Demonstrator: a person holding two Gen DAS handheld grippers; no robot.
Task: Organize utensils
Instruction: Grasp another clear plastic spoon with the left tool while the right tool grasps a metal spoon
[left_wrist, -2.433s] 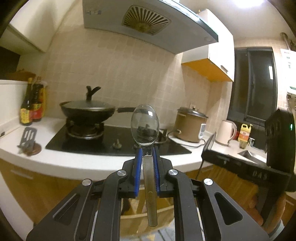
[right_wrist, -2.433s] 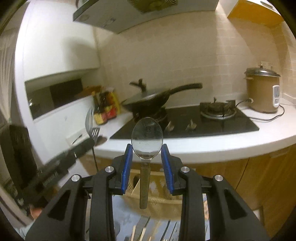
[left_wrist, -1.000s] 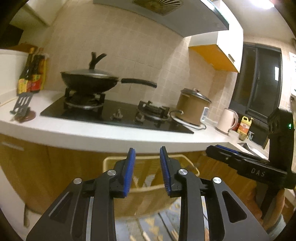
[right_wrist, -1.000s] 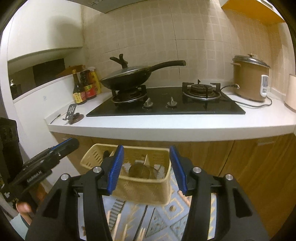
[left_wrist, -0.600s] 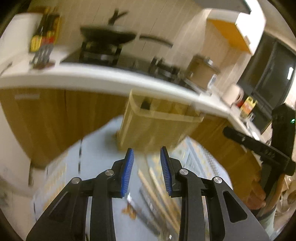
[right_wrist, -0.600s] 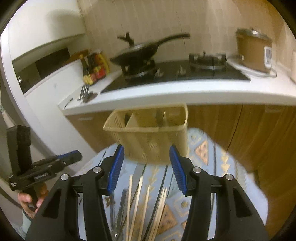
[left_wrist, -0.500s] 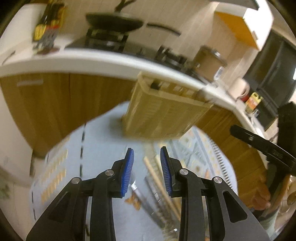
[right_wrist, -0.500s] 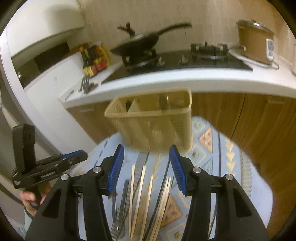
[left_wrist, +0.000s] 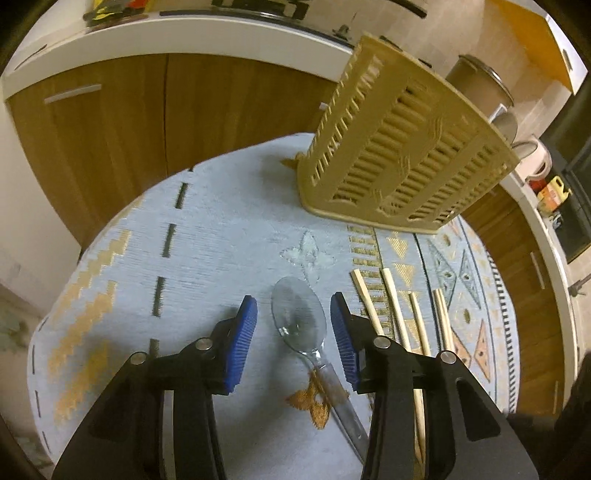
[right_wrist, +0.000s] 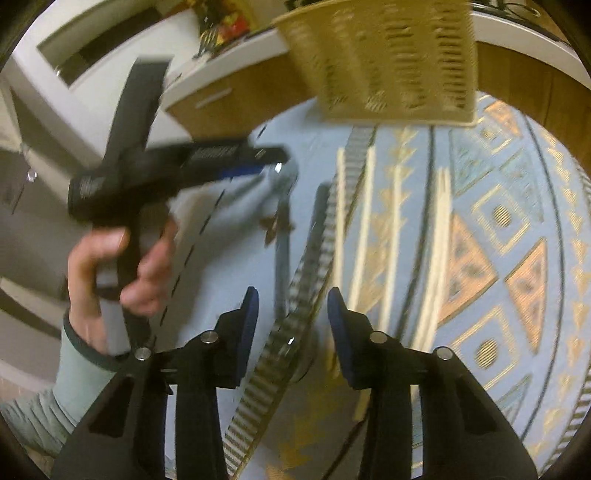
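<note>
On the patterned rug (left_wrist: 229, 236), a clear spoon (left_wrist: 300, 314) lies untouched between the left gripper (left_wrist: 293, 334)'s just-widened jaws.

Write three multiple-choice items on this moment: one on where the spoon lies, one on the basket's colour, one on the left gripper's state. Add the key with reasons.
1. Where does the spoon lie?
A. inside the basket
B. on the patterned cloth, left of the chopsticks
C. on the counter

2. What colour is the slotted basket?
A. beige
B. blue
C. black

3. How stands the left gripper?
A. shut on a chopstick
B. shut on nothing
C. open, its blue pads either side of the spoon's bowl

Key: 1 B, the spoon lies flat on the cloth beside the sticks. 2 A, its slatted walls are beige. 3 C, gaps show between both pads and the spoon; its jaws have just been opening.
</note>
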